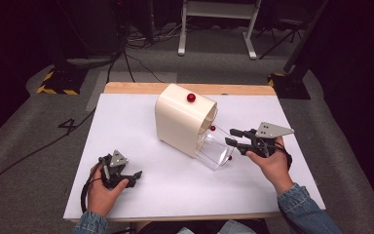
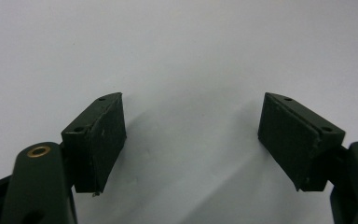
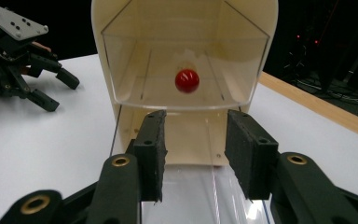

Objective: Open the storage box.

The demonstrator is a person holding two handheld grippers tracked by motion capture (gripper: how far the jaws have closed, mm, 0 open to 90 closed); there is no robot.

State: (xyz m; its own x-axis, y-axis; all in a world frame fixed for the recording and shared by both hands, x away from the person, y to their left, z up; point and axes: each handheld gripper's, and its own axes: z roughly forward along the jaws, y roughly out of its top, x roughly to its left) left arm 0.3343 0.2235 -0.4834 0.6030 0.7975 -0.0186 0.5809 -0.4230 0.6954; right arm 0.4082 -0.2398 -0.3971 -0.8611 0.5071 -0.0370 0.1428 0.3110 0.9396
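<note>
A cream, round-topped box (image 1: 177, 122) stands in the middle of the white table (image 1: 126, 126), a red knob (image 1: 191, 97) on its top. Its open side faces right, and a clear panel (image 1: 214, 153) slopes from it down to the table. My right gripper (image 1: 232, 136) hovers just in front of that opening, jaws apart with nothing between them. In the right gripper view, the right gripper (image 3: 196, 149) points into the box (image 3: 100, 46), below a clear flap (image 3: 140, 79) with a red knob (image 3: 187, 80). My left gripper (image 1: 136, 176) rests open near the front left; nothing lies in the left gripper (image 2: 191, 140).
The table's wooden far edge (image 1: 185, 88) runs behind the box. Beyond it are grey floor, cables and a white stand (image 1: 216, 29). The left hand's gripper (image 3: 28, 60) shows far off in the right gripper view.
</note>
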